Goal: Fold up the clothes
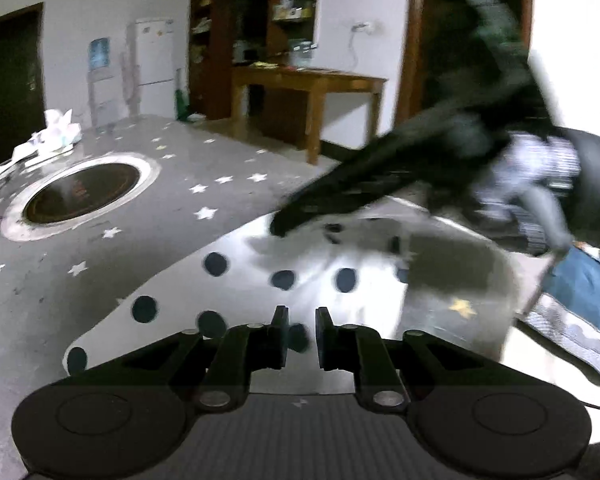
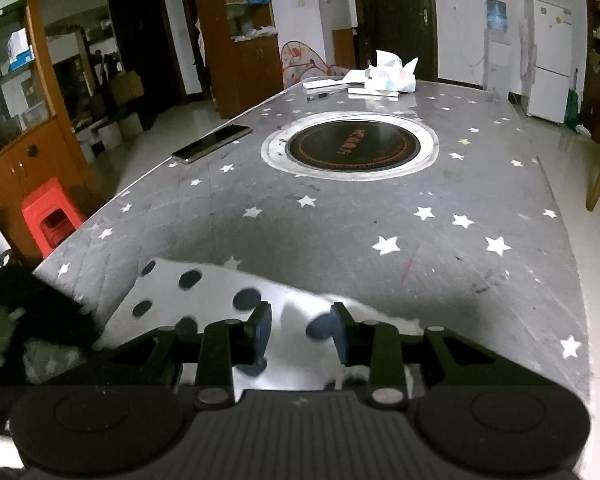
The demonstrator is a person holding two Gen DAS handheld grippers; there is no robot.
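Fold barely begun: dotted cloth lies near the table edge w/ left gripper & right gripper each pinching it.

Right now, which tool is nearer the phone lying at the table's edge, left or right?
Right, as far as I can judge. The phone shows only in the right wrist view, ahead and left of the right tool. The left tool faces away over the polka-dot cloth.
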